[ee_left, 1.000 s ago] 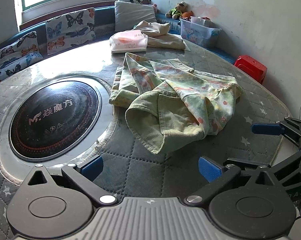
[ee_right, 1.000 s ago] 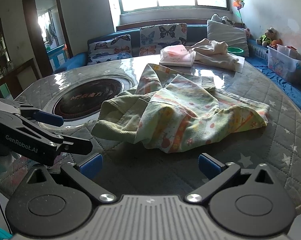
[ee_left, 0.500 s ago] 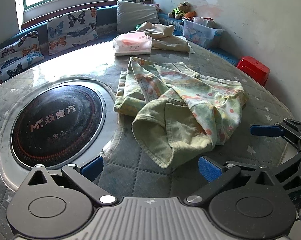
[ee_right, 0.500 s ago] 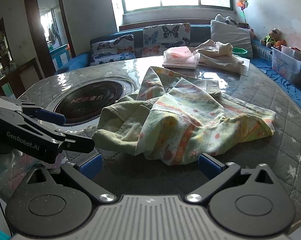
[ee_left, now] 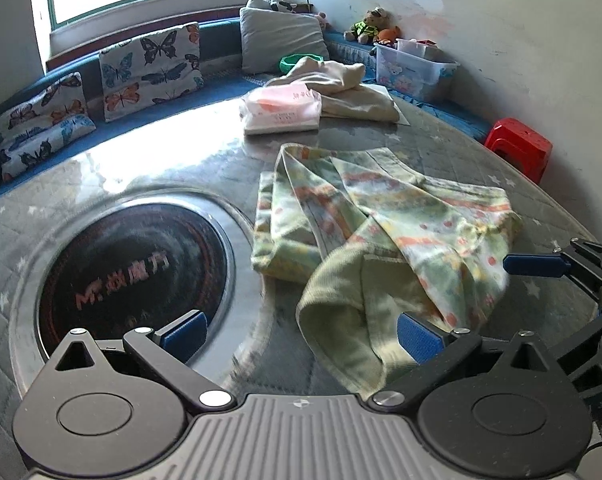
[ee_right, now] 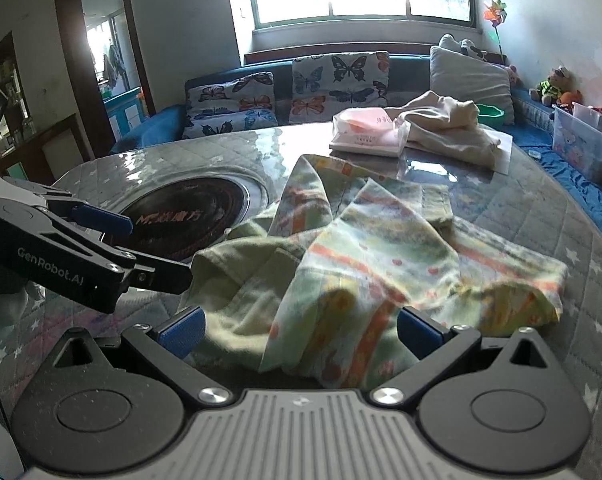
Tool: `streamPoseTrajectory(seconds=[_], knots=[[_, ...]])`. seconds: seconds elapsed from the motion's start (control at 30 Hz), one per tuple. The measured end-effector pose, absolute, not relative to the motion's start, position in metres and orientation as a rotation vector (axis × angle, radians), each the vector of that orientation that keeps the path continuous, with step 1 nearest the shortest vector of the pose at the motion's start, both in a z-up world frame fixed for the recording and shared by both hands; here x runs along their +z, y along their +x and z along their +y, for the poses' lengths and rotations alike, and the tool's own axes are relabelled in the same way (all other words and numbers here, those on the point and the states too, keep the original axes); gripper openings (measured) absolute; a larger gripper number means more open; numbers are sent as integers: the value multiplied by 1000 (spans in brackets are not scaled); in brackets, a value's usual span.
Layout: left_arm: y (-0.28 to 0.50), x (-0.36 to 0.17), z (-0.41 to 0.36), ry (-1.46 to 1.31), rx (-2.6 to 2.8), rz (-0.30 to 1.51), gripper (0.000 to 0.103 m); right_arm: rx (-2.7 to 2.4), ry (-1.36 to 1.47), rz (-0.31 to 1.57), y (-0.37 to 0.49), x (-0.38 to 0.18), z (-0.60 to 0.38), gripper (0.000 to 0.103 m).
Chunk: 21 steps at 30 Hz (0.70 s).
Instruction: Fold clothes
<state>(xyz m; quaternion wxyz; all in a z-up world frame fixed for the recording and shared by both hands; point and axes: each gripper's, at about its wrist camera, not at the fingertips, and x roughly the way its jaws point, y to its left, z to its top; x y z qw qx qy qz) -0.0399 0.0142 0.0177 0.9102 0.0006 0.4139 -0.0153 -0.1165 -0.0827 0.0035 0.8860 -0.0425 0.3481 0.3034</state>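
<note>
A round quilted table (ee_left: 453, 152) fills both views, with a dark round cooktop (ee_left: 133, 268) set into it. A crumpled green patterned garment (ee_left: 401, 232) lies beside the cooktop, toward the near edge. Farther back sit a beige cloth (ee_right: 449, 128) and a pink packet (ee_right: 365, 130), touching. The left gripper (ee_left: 301, 330) and right gripper (ee_right: 299, 326) both hover at the garment's near hem, jaws spread wide, holding nothing.

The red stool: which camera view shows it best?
The left wrist view. The red stool stands beyond the table edge at the right, near the wall, top and legs visible. The right wrist view does not show it at all.
</note>
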Motion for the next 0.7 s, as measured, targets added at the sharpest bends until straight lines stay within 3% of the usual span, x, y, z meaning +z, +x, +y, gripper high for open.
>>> streamPoseTrajectory(seconds=[0.47,0.7], knots=[[33,25,20,17,15,861,103,648,-114,706,-82,8,-61,102],[77,16,23,-24,33,881,103,640,-138,726,-62,1,-57,91]])
